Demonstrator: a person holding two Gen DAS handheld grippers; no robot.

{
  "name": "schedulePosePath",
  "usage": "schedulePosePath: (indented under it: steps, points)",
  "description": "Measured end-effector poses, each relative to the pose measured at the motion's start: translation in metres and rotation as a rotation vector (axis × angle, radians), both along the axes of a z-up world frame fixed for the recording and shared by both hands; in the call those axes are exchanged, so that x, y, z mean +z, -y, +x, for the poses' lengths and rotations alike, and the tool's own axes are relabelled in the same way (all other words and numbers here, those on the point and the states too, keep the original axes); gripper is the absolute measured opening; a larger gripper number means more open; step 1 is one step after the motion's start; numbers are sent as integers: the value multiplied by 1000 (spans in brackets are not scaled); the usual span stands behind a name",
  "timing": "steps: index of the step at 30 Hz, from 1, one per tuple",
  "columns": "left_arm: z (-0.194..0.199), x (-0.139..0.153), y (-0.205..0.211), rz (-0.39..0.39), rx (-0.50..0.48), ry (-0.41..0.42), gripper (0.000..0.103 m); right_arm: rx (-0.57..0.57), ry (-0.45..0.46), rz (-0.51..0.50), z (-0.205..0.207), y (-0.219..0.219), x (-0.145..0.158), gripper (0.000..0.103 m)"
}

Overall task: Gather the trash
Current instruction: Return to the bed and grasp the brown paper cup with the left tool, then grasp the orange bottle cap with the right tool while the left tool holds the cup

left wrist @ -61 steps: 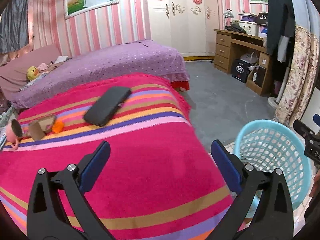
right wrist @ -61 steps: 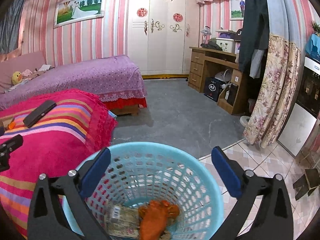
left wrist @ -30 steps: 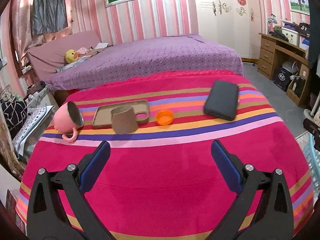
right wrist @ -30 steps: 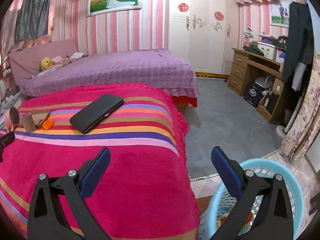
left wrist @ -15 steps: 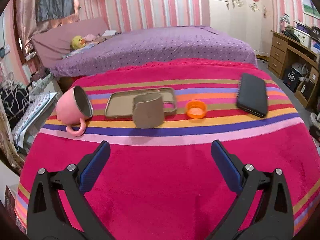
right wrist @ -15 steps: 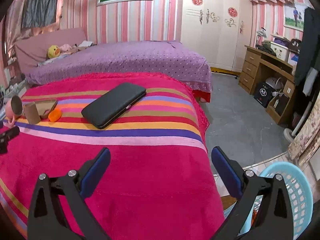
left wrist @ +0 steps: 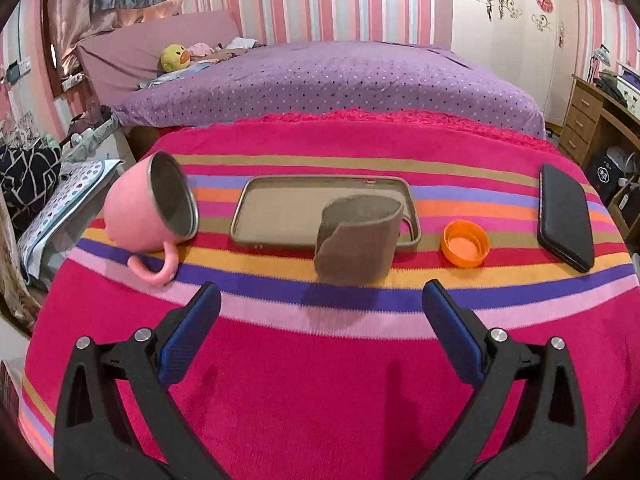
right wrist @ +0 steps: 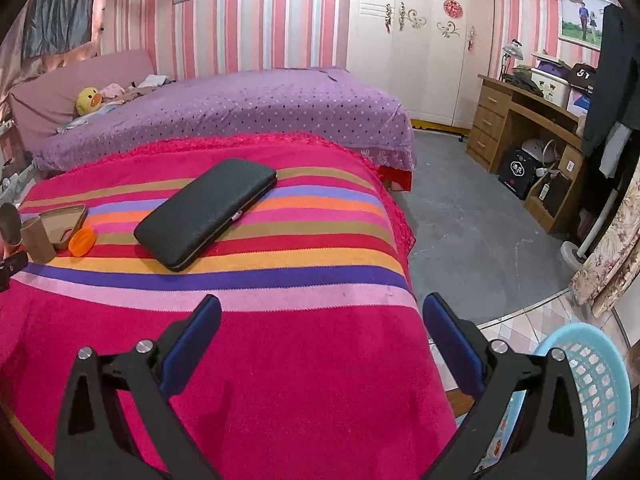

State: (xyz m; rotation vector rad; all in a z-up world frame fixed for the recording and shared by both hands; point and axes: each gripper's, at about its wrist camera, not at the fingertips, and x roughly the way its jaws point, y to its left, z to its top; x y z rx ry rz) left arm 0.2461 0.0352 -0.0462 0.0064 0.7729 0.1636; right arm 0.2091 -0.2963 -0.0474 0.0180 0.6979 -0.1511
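in the left wrist view the left tool (left wrist: 320, 308) hangs wide open and empty over the striped pink, purple and orange blanket (left wrist: 320, 392), its blue pads spread on either side of a short brown cardboard tube with a torn rim (left wrist: 356, 240) that stands upright just ahead. the tube sits at the near edge of a flat tan phone case (left wrist: 288, 208), touching or overlapping it; a tipped pink mug with a metal lining (left wrist: 154, 210) lies to the left, a small orange plastic bottle cap (left wrist: 465, 247) just to the right, and a black rectangular wallet (left wrist: 566, 216) further right. the tube and cap look like the trash here. to take the tube well, i would centre it between the pads, come in low enough to grip its wall rather than the ragged rim, and close gently, since thin cardboard will likely crush and could drag the case with it. in the right wrist view the right tool (right wrist: 320, 320) is likewise fully spread and holds nothing, poised over the blanket's near corner, with the wallet well ahead and the tube and cap far to the left. the light blue plastic lattice basket (right wrist: 600, 380) stands on the floor at lower right, beside the bed, ready to receive the tube.
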Motion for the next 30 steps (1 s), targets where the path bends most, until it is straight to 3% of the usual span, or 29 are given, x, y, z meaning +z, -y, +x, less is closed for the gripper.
schedulePosePath:
  steps: [6, 8, 12, 14, 19, 30]
  points:
    - [16, 0, 6, -2, -27, 5, 95, 2, -13, 24, 17, -11, 1, 98]
    - [23, -1, 10, -1, -45, 3, 88, 11, -6, 21, 21, -18, 2, 98]
    - [35, -6, 12, -31, -78, -26, 58, 34, -20, 13, 30, -30, 1, 98]
    - [38, -7, 9, -38, -66, -34, 51, 46, -23, 17, 34, -36, 0, 98]
    - [35, -2, -10, -102, -62, -24, 47, 109, -6, 31, 38, -67, 0, 98]
    - [14, 13, -53, -77, 7, 3, 47, 351, -12, -10, 71, -177, 1, 98]
